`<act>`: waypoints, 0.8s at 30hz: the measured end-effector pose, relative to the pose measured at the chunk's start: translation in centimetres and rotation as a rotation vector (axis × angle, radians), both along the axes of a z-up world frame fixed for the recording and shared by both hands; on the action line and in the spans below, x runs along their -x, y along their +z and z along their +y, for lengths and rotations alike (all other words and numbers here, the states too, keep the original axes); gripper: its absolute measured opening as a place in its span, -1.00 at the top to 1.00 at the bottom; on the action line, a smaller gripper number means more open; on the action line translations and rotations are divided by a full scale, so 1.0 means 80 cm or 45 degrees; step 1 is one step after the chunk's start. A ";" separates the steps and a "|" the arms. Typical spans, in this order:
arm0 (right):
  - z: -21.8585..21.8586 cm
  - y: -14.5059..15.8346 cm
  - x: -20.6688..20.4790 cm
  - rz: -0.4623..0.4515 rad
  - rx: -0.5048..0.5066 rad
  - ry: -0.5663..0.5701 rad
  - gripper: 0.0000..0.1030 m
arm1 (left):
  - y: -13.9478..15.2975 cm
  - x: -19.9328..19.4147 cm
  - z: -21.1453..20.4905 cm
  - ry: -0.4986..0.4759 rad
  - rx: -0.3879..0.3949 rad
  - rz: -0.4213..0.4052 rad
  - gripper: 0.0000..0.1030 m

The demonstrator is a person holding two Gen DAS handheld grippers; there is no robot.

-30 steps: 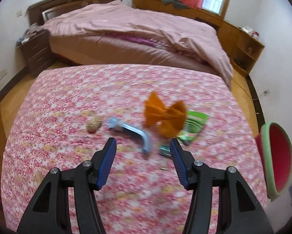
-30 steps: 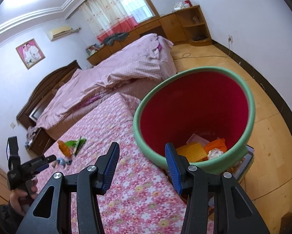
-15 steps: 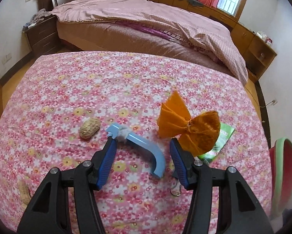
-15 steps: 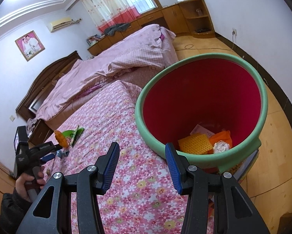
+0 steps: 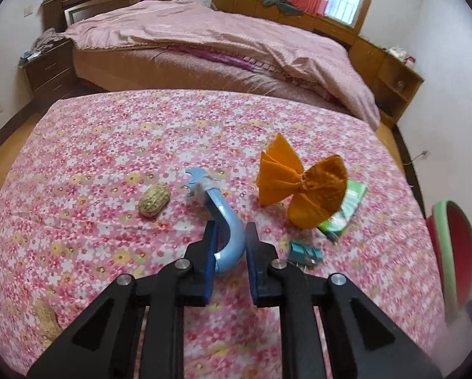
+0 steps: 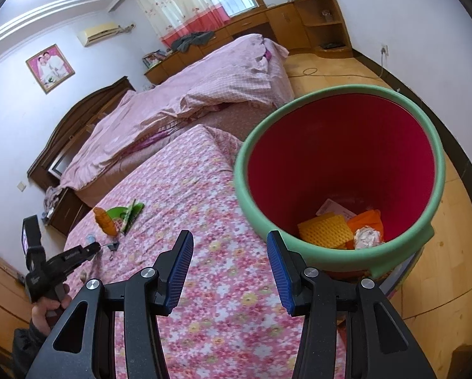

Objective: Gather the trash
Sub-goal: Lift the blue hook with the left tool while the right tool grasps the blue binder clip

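Risk of slip: left hand-held gripper (image 5: pixel 229 246) clenched on curved end of blue handle (image 5: pixel 218 211), lying on tabletop (image 5: pixel 78 164) beside peanut (image 5: pixel 154 200). Likely to pivot when lifted. Right hand-held gripper (image 6: pixel 229 265) released, empty, near bin (image 6: pixel 340 170).
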State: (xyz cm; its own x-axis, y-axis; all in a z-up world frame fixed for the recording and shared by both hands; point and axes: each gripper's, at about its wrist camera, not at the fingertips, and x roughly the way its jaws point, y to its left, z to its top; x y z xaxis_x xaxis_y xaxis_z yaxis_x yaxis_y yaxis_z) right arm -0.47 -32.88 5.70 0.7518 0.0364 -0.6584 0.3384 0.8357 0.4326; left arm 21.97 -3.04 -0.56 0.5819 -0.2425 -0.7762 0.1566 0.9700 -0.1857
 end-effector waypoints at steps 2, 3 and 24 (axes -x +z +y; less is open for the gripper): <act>0.008 0.003 -0.005 -0.002 0.012 0.019 0.03 | 0.006 0.008 0.009 -0.005 0.008 -0.017 0.68; 0.012 0.005 -0.008 0.000 0.017 0.030 0.03 | 0.008 0.013 0.015 -0.003 0.010 -0.026 0.68; 0.177 -0.017 -0.129 0.124 0.115 0.339 0.03 | 0.017 0.024 0.120 0.165 0.272 -0.166 0.68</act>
